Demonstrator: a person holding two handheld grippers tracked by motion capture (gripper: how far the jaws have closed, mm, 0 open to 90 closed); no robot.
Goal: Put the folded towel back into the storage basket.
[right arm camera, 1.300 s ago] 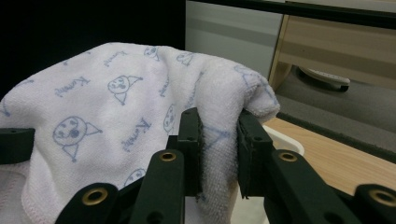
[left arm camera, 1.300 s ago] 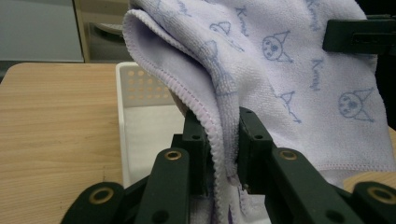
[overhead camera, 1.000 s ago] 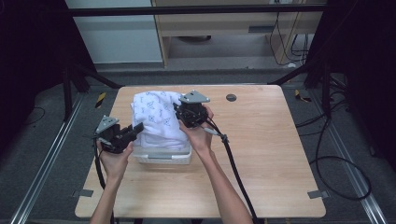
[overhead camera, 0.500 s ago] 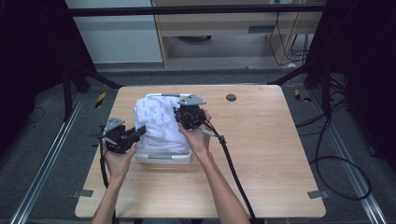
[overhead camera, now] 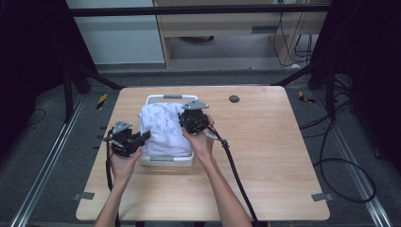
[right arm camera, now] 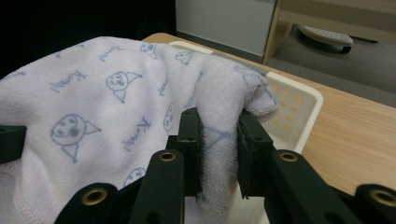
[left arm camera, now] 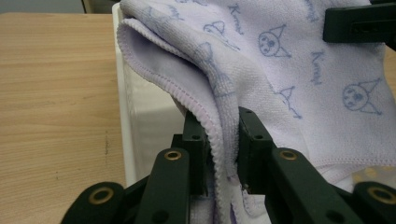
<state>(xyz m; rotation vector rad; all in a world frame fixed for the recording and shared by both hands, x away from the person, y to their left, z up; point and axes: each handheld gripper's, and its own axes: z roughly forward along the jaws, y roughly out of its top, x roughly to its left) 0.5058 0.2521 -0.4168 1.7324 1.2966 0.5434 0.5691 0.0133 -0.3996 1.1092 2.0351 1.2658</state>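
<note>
Claws left and right each clench a fold of the towel over the basket.

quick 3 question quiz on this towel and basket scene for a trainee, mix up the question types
1. True or false: the left gripper and the right gripper are each shut on the lavender printed towel.
2. Where is the towel in relation to the white plastic basket? A) spread flat on the wooden table beside it; B) bunched over it, held from both sides; C) hanging off the table's edge.
3. Fill in: the basket's inner wall, seen in the right gripper view, is pierced with rows of small ____.

Key: 1 true; 2 B; 3 holes.
</note>
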